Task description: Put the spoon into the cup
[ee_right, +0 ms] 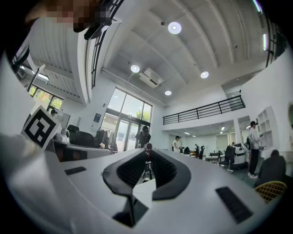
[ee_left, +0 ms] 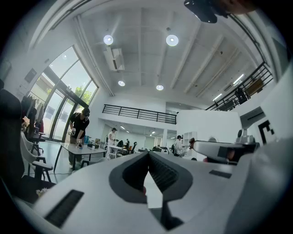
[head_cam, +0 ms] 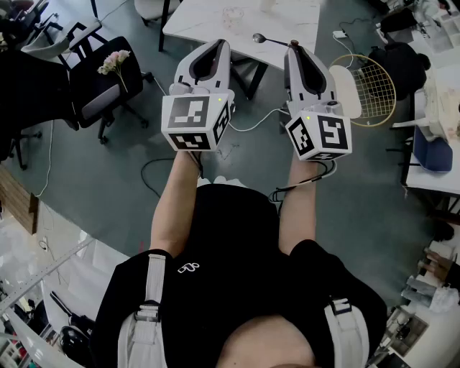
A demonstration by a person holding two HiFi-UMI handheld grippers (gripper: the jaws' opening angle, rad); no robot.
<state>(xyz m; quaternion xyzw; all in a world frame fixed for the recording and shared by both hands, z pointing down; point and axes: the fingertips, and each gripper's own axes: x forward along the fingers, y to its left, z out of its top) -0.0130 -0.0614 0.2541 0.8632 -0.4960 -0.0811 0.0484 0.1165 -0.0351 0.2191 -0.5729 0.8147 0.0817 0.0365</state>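
Note:
I hold both grippers out level above the floor, short of a white table (head_cam: 287,18). My right gripper (head_cam: 293,46) is shut on the handle of a metal spoon (head_cam: 267,39), which sticks out to the left with its bowl over the table's edge. In the right gripper view the spoon (ee_right: 148,147) shows as a dark knob at the closed tips of that gripper (ee_right: 147,153). My left gripper (head_cam: 221,43) (ee_left: 149,154) is shut with nothing in it. A faint clear cup (head_cam: 232,17) stands on the table beyond the left gripper.
An office chair (head_cam: 100,86) with a bunch of flowers (head_cam: 115,62) on it stands at the left. A badminton racket (head_cam: 372,90) lies at the right by a cluttered desk (head_cam: 438,136). Cables (head_cam: 154,172) trail over the floor. People stand at tables in the distance.

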